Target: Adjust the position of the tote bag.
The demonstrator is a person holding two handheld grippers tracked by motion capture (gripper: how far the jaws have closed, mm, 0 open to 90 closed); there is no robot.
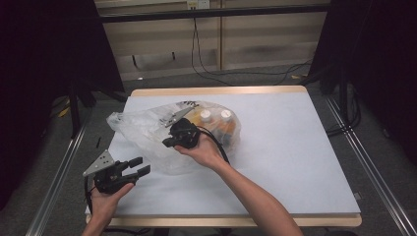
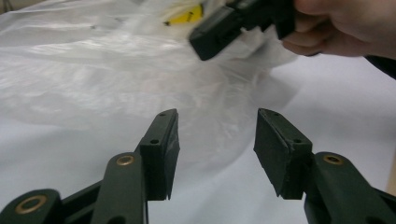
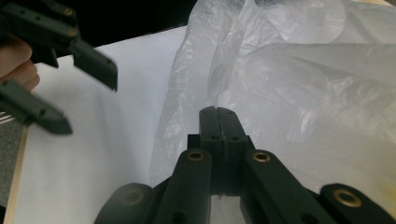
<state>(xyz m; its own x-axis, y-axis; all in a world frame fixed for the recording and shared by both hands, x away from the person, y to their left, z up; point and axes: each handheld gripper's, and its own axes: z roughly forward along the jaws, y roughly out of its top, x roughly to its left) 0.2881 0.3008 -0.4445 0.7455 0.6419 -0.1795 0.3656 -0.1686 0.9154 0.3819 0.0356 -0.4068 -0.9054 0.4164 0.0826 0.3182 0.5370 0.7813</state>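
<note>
The table has a pale blue-grey top with a wooden edge, and it lies under both grippers. On it, ahead of the left gripper's fingers and under those of the right, sits a large clear plastic bag, crumpled and spread wide. Its film reaches from the far left of the table to past the middle.

Inside the bag, beyond the right gripper's fingers, stand two bottles with white caps beside something orange; what the orange thing is cannot be told through the plastic.

The right gripper rests on top of the bag, its jaws pressed flat together. In the right gripper view the closed tips lie against the film, but whether any plastic is pinched between them cannot be told.

The left gripper is held near the table's front left corner, just short of the bag's near edge. Its jaws stand wide apart with nothing between them, pointing toward the bag.
</note>
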